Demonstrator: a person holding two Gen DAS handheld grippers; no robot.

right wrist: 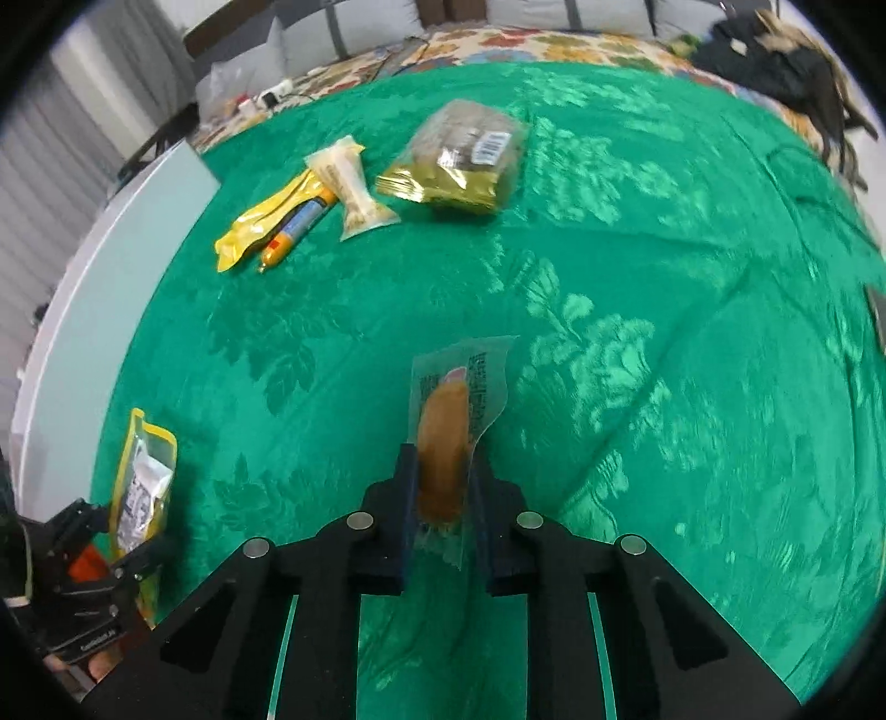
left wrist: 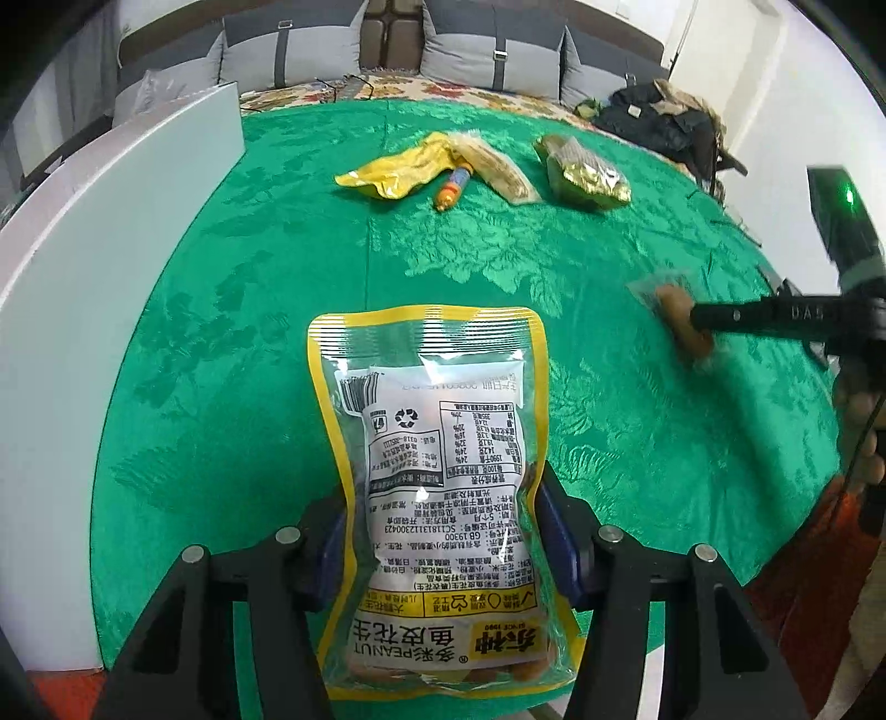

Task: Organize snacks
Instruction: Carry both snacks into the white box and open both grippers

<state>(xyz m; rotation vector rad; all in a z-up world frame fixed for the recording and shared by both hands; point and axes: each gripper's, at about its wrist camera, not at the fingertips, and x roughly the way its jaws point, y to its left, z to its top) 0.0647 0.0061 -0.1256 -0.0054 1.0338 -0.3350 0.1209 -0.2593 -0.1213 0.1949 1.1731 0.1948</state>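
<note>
While clamped between the blue pads of the left gripper [left wrist: 443,545], peanut packet [left wrist: 429,471] with yellow border, back label up, jaws pressing its two sides, tilted above the green tablecloth [left wrist: 221,343]. Off to the right, right gripper [right wrist: 446,487] with jaws drawn in narrow on a clear-wrapped sausage [right wrist: 443,443], wrapper tip poking out past the fingers, blurred in the left wrist view. Along the left edge, white board [left wrist: 111,277] standing upright. Farther across the cloth, a loose row: crumpled yellow wrapper [left wrist: 396,171], just beside it a small orange-and-blue tube [left wrist: 454,191], then a pale clear-wrapped bar [right wrist: 354,188], then a gold-and-green foil pack [right wrist: 459,166]. Beyond the cloth's far edge, floral cover and grey cushions [left wrist: 487,52], dark clothing [left wrist: 659,119] heaped at the right
</note>
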